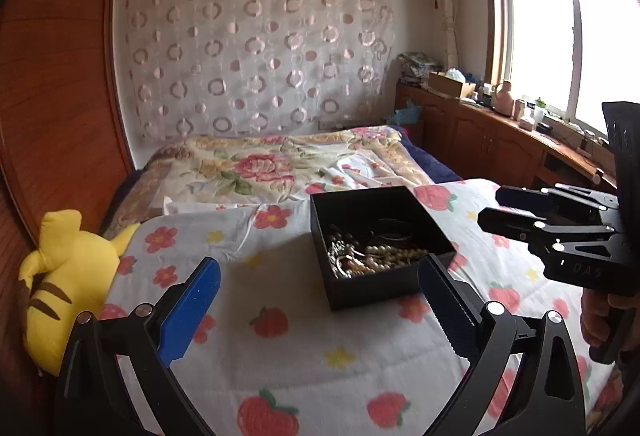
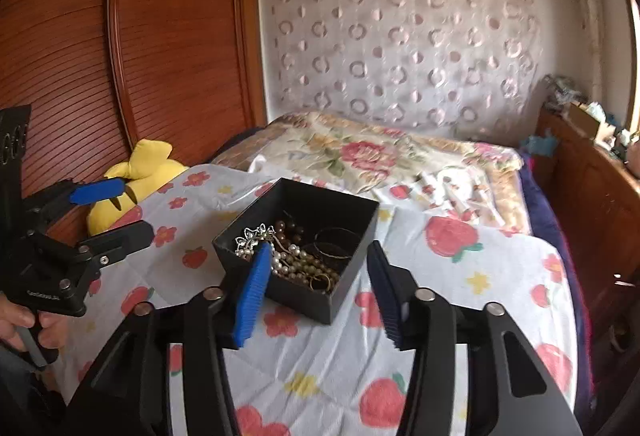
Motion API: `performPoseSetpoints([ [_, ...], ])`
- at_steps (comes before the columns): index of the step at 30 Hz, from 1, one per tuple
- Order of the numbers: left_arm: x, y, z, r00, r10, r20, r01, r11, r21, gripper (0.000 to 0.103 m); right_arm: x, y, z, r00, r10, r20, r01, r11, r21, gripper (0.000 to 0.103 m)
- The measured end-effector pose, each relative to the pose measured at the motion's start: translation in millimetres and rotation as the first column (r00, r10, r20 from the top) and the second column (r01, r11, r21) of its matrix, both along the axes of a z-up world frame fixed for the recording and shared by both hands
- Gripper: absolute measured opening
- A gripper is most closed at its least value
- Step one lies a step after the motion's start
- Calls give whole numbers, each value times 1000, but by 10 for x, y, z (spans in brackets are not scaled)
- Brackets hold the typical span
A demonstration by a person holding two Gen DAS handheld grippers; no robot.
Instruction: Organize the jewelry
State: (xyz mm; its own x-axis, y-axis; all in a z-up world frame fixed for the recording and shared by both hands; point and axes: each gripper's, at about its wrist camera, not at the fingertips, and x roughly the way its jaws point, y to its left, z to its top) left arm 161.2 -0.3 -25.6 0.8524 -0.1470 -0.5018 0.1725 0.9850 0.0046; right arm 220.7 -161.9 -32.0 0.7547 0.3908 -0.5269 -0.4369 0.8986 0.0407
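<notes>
A black open box sits on the strawberry-print bedsheet; it also shows in the right wrist view. Inside lies a tangle of jewelry: a pearl necklace, a silver piece, dark beads and bangles. My left gripper is open and empty, just in front of and left of the box; it also shows at the left in the right wrist view. My right gripper is open and empty, hovering at the box's near edge; it also shows in the left wrist view.
A yellow plush toy lies at the bed's left edge against a wooden wardrobe. A floral quilt covers the far bed. A wooden cabinet with clutter runs along the right under the window.
</notes>
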Motion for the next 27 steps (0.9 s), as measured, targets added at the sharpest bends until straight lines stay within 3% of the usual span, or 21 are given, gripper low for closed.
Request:
performPoseSetpoints([
  [4,-244,-15,41,999,9,36,-8,1000,-1,95,-308,-77,76,999,-13,38,11,999,49,66],
  [12,-689,-42,205,994,46,98,-44,999,-22,95,-942,-254,214,989,-76,126,58,989,137,101],
  [27,-1051,-118,218,992,81,98,-82,997,5,95,-1402,-372,194,962,-210,177,187,973,134,101],
])
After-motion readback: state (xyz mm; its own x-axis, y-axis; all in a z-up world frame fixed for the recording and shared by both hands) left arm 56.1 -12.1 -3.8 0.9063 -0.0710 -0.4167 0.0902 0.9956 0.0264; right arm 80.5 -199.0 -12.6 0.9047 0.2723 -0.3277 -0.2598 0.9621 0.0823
